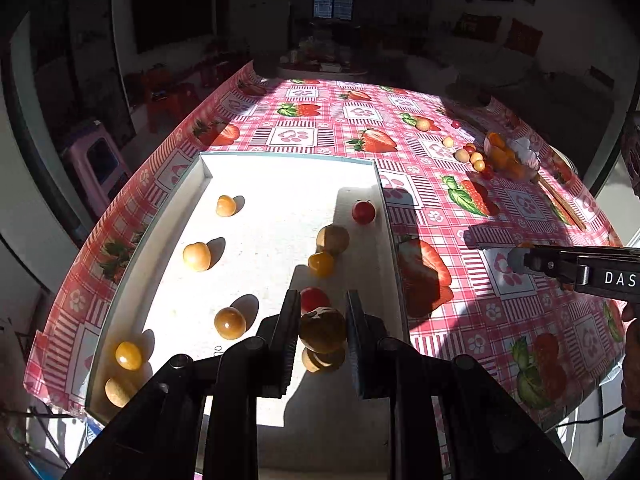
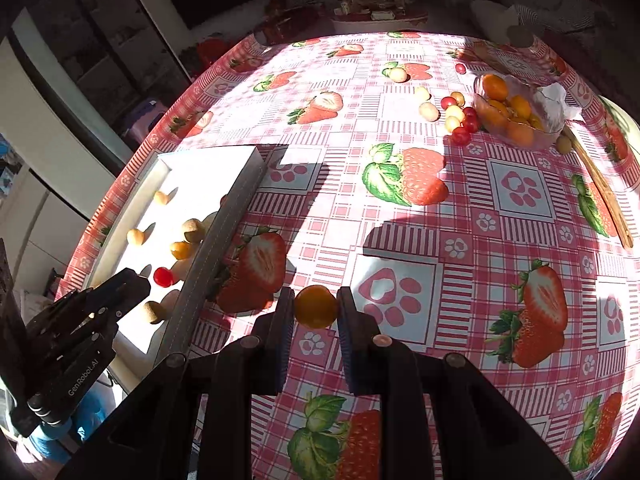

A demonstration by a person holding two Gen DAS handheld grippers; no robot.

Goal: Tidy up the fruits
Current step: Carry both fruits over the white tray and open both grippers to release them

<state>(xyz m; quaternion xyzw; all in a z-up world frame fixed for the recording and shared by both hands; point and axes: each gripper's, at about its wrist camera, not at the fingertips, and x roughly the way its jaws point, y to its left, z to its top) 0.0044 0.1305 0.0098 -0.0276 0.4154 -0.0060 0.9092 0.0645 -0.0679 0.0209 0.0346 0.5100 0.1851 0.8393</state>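
Note:
My left gripper (image 1: 323,334) is shut on a brown round fruit (image 1: 322,329) above the white tray (image 1: 384,216), near the tray's right wall. Several small fruits lie in the tray: yellow ones (image 1: 197,256), a red one (image 1: 363,212) and tan ones (image 1: 333,239). In the right wrist view my right gripper (image 2: 316,308) is shut on an orange round fruit (image 2: 315,306) over the strawberry tablecloth (image 2: 400,208), just right of the tray (image 2: 224,216). The left gripper (image 2: 132,280) shows at that view's left edge, over the tray.
A clear glass bowl (image 2: 556,128) of orange fruits stands at the far right, with loose red and pale fruits (image 2: 460,120) beside it. A wooden stick (image 2: 604,196) lies near the bowl. The table's edge runs along the left; a purple stool (image 1: 96,160) stands below it.

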